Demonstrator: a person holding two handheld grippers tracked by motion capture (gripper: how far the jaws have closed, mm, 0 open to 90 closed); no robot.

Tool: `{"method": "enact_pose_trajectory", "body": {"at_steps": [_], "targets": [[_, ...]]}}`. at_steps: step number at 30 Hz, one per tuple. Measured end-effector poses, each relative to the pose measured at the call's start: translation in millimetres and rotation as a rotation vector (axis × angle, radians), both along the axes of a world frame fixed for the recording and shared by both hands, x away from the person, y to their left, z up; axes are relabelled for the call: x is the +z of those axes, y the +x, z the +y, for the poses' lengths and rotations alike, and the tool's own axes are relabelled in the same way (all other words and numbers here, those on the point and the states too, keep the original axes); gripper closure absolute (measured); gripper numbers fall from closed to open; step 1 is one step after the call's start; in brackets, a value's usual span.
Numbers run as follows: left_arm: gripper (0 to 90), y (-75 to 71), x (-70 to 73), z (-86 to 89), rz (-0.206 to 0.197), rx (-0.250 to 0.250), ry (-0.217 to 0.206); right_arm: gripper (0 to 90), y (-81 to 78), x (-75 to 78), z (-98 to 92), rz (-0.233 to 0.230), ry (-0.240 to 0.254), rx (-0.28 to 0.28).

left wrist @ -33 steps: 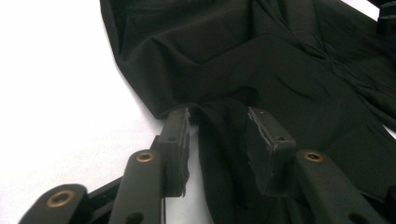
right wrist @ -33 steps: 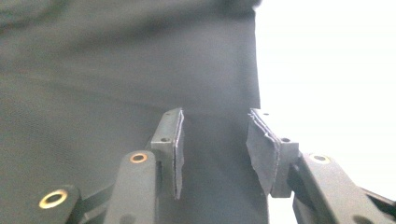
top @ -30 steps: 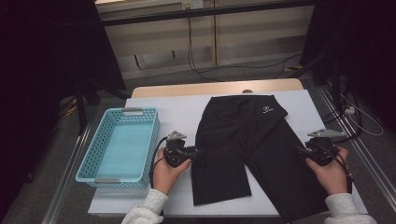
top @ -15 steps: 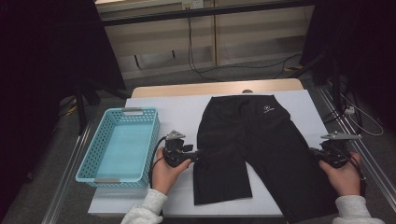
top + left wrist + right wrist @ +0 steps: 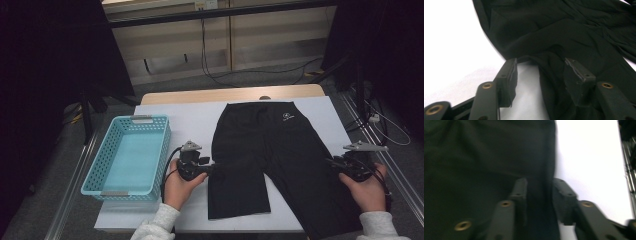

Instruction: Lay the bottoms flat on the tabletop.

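Observation:
Black shorts (image 5: 270, 145) lie flat on the white table cover, waistband at the far side. My left gripper (image 5: 212, 170) sits at the outer edge of the left leg. Its jaws have just been closing but stand apart, with a raised fold of the leg's edge (image 5: 541, 62) between them (image 5: 541, 72) and the pads off it. My right gripper (image 5: 331, 163) is at the outer edge of the right leg. Its jaws have just been opening, and the leg's hem (image 5: 541, 202) runs through the gap (image 5: 540, 192).
A light blue plastic basket (image 5: 132, 120) stands left of the shorts, close to my left hand. The white table cover (image 5: 185, 120) shows bare between basket and shorts. Metal rails (image 5: 380, 150) run along the table's right side, with cables on the floor beyond.
My right gripper has slid a little to the right, out to the edge of the right leg. The left hand and the shorts have stayed where they were.

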State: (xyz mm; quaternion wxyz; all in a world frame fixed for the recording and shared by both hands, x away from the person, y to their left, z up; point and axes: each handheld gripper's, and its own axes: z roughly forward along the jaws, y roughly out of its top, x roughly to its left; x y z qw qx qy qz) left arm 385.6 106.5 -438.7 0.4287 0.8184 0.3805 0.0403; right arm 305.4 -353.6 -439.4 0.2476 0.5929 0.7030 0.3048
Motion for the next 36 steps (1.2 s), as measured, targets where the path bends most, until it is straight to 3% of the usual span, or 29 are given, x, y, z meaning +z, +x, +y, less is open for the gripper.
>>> {"method": "enact_pose_trajectory", "body": {"at_steps": [4,6,10,17,21,25,27,30,36], "targets": [[57.6,-1.5,-0.6,-1.7,0.001,-0.015,0.019,49.6,2.0,6.2,24.2,-0.03,0.011,0.082],[59.5,-1.6,-2.0,-1.1,-0.002,-0.015,0.033,48.8,2.8,7.4,38.5,-0.029,0.021,0.138],[63.6,-1.8,-0.5,1.6,0.01,-0.021,0.011,46.9,3.7,7.5,70.1,-0.024,0.028,0.234],[68.6,-5.5,0.6,-3.5,0.014,-0.05,0.017,46.0,-0.2,6.1,114.8,-0.008,0.063,0.375],[70.6,-6.4,0.5,-6.6,0.001,-0.05,0.029,45.4,-0.4,4.2,125.4,-0.003,0.074,0.402],[86.8,-3.0,-3.0,-9.2,0.013,-0.061,0.036,45.1,-0.7,1.0,132.9,0.013,0.081,0.416],[89.3,-3.0,-1.9,-12.1,0.013,-0.072,0.036,45.1,-1.2,0.0,138.3,0.014,0.077,0.435],[89.8,-3.1,2.5,-11.8,0.009,-0.072,0.01,45.4,-2.1,-0.8,145.0,0.017,0.063,0.455],[90.0,-0.9,17.9,1.7,0.009,-0.042,-0.099,49.3,-3.9,-6.1,157.9,0.048,0.059,0.505]]}}
